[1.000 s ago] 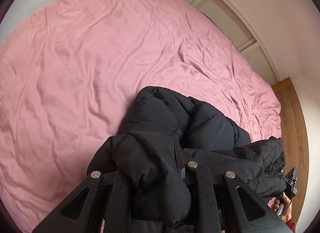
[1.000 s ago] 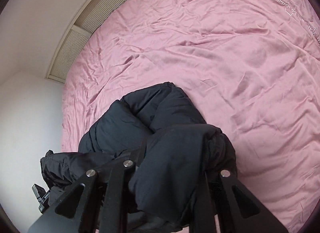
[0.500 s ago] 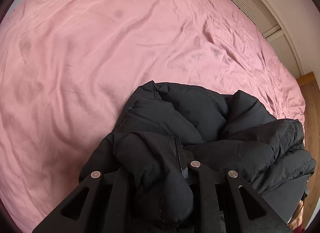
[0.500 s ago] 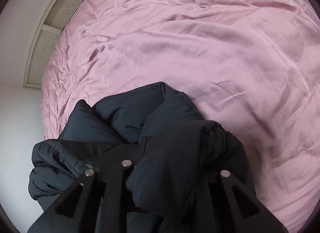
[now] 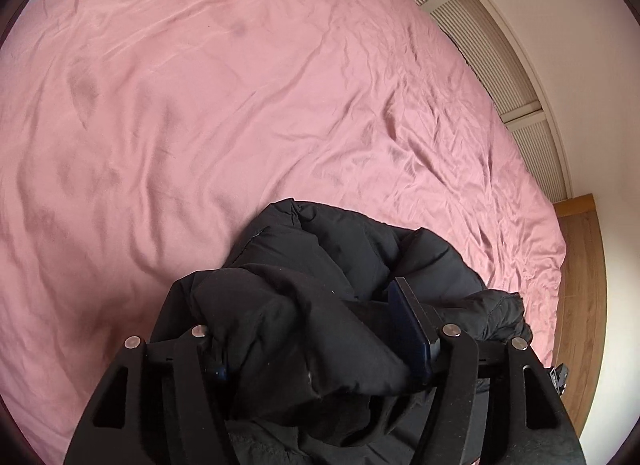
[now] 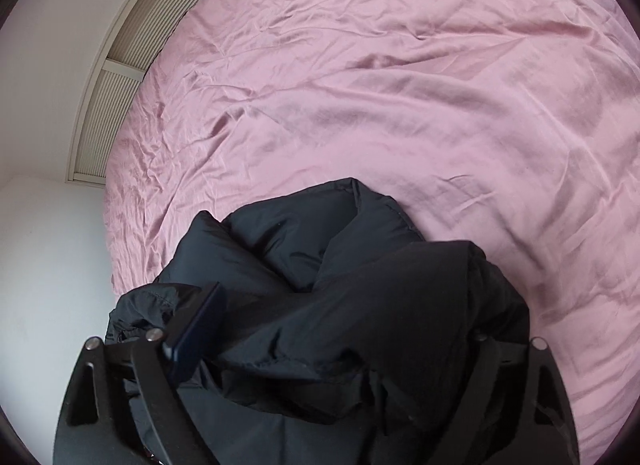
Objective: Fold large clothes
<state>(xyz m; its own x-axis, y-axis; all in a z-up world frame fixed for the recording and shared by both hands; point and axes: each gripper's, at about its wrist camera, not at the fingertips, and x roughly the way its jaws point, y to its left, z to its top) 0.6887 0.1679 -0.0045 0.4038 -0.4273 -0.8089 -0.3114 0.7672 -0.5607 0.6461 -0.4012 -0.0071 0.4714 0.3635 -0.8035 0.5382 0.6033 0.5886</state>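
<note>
While both my tools spread apart, the jacket (image 5: 320, 305) sags between their jaws onto the bed (image 5: 200, 105) just ahead of me. My left tool (image 5: 320, 345) has just been opening: its blue pad (image 5: 408, 329) stands clear on one side, with a puffy fold still lying loosely in the gap, so I call it released. My right tool (image 6: 320, 341) has just sprung wide too; jacket cloth (image 6: 340, 325) bulges between its jaws, draped rather than pinched.

This one looks padded and soft, bulky but probably light for its size. The shell seems smooth, maybe a bit slick, so I'd expect a shallow pinch to slide off. It holds no shape; it slumps in rolls and will spring back when pressed. Nothing fragile here. For the next fold I'd grip a stitched edge, the hem or collar ridge ahead of my tools, where the cloth is thinner and firmer.
</note>
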